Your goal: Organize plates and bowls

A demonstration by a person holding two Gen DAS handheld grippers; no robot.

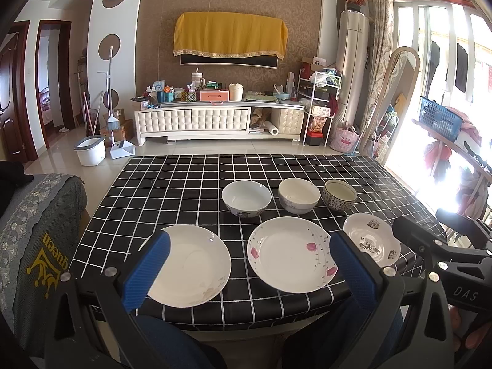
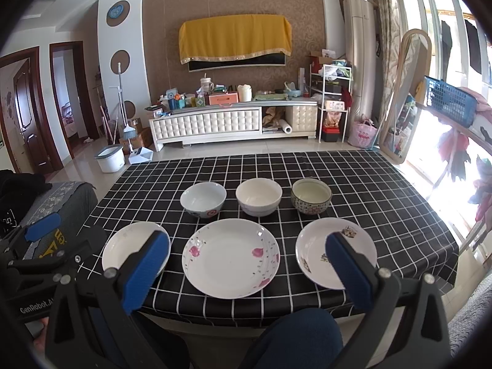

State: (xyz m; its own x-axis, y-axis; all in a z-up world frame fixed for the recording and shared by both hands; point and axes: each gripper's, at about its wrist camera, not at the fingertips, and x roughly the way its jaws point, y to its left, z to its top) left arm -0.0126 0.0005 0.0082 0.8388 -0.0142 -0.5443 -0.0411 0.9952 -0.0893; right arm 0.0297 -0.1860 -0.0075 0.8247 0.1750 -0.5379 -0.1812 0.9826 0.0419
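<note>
Table (image 1: 172, 184), covered in a black cloth with a white grid; six pieces of crockery stood on it in two rows, none touching another.

Front row, left to right:
- Plain white plate (image 1: 190, 266), near the table's near edge, faint floral mark on its near rim. The left blue pad of the left gripper (image 1: 249, 264) overlapped its left side in the left wrist view.
- Pink-flowered plate (image 2: 230, 258), the largest of the three, at the middle of the near edge.
- Small scalloped plate (image 2: 310, 246) with dark printed motifs, at the right.

Back row, left to right:
- White bowl (image 2: 203, 199) with a coloured pattern low on its outer wall, upright, behind the gap between the first two plates.
- Cream bowl (image 2: 259, 196), upright, just beside the first.
- Patterned bowl (image 2: 311, 195), dark speckled outside and pale inside, upright, behind the scalloped plate.

Grippers:
- Left gripper: jaws spread wide, nothing between them, held short of the near table edge, facing the plain and pink-flowered plates.
- Right gripper (image 2: 247, 266): jaws spread wide, nothing between them, held likewise short of the edge, framing the pink-flowered plate.

Background: a white TV cabinet (image 1: 196, 120) against the far wall, a yellow cloth (image 1: 229, 35) draped above it.
</note>
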